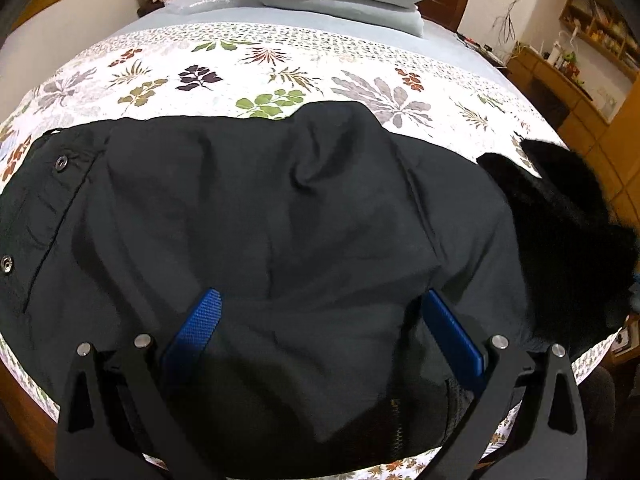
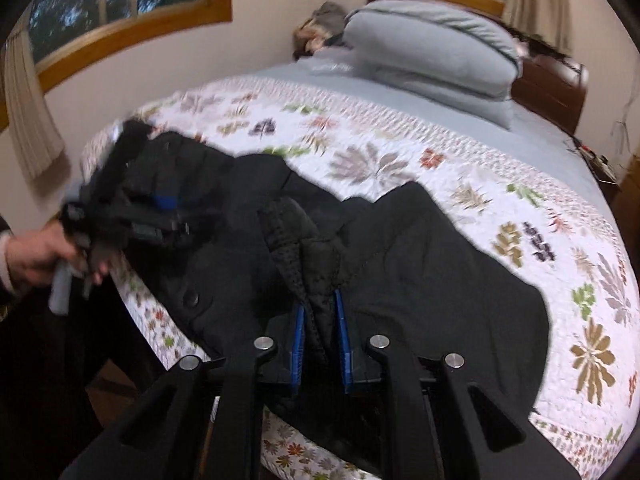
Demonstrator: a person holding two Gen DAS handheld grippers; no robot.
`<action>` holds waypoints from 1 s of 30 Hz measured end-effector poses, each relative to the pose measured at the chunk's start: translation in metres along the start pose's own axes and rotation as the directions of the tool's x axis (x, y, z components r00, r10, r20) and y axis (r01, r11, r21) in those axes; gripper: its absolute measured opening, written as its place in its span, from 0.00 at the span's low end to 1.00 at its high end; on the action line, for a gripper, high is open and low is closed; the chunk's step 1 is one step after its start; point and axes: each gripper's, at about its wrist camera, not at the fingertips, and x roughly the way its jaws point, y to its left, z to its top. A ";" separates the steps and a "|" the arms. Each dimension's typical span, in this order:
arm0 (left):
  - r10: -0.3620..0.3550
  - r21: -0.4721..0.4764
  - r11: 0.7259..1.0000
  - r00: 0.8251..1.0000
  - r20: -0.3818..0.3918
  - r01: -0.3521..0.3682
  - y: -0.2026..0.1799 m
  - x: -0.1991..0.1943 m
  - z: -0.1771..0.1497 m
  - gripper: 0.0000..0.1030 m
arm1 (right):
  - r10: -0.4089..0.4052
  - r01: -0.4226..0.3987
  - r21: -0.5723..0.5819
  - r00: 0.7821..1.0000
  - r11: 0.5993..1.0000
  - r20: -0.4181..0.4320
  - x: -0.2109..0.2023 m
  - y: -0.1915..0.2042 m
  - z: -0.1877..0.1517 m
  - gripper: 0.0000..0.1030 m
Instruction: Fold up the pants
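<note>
The pants (image 1: 280,220) lie spread on the quilt (image 1: 280,76), filling the middle of the left wrist view. Their long axis runs across the frame, from the snap-buttoned end at the left edge to a dark bunched end at the right edge. In the right wrist view they stretch from the left gripper (image 2: 168,204) at mid left down to the lower right.

The left gripper (image 1: 318,320) stands released, its blue fingers (image 1: 200,324) wide apart over the cloth, with nothing pinched. A hand (image 2: 44,256) carries it at the left edge of the right wrist view. The right gripper (image 2: 320,332) is clenched on a raised fold of the pants, lining showing, at lower centre.

Above the pants a broad band of flowered quilt lies bare, and beyond it plain blue sheet. The near edge of the bed runs along the bottom of both views, with the pants close to it.

Folded grey bedding (image 2: 432,52) sits at the top of both views, well apart from the pants. A wooden desk (image 1: 560,84) stands at upper right in the left wrist view.
</note>
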 end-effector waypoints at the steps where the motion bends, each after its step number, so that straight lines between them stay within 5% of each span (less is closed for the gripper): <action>1: -0.004 -0.003 1.000 1.000 -0.001 0.004 0.001 0.000 0.000 0.98 | 0.001 -0.002 -0.016 1.000 1.000 -0.020 0.007 0.003 -0.003 0.14; 7: -0.020 -0.011 1.000 1.000 -0.002 0.020 0.005 -0.001 0.002 0.98 | 0.013 -0.019 -0.057 0.995 0.998 -0.100 0.024 0.011 -0.018 0.24; 10: -0.025 -0.014 1.000 1.000 -0.002 0.024 0.006 -0.001 0.002 0.98 | 0.122 -0.124 -0.026 0.988 0.992 -0.092 0.015 0.014 -0.019 0.55; 13: -0.028 -0.018 0.999 1.000 -0.003 0.028 0.006 -0.001 0.002 0.98 | 0.175 -0.175 0.003 0.984 0.984 -0.033 -0.004 0.014 -0.015 0.56; 16: -0.036 -0.029 0.999 0.999 -0.007 0.036 0.008 -0.002 0.003 0.98 | 0.131 -0.131 0.040 0.991 0.991 -0.010 -0.009 0.005 -0.007 0.56; 21: -0.023 -0.054 0.998 1.000 0.004 0.023 0.015 -0.008 0.007 0.98 | 0.058 -0.057 0.015 0.996 0.998 -0.073 0.011 0.001 -0.009 0.43; 27: 0.029 -0.065 0.998 0.999 0.039 -0.027 0.031 -0.024 0.013 0.98 | 0.094 -0.094 0.008 0.991 0.996 -0.095 0.021 0.006 -0.010 0.45; 30: 0.048 -0.064 0.997 0.998 0.051 -0.044 0.037 -0.031 0.016 0.98 | 0.049 -0.056 -0.057 0.992 0.997 -0.112 0.026 0.018 -0.010 0.45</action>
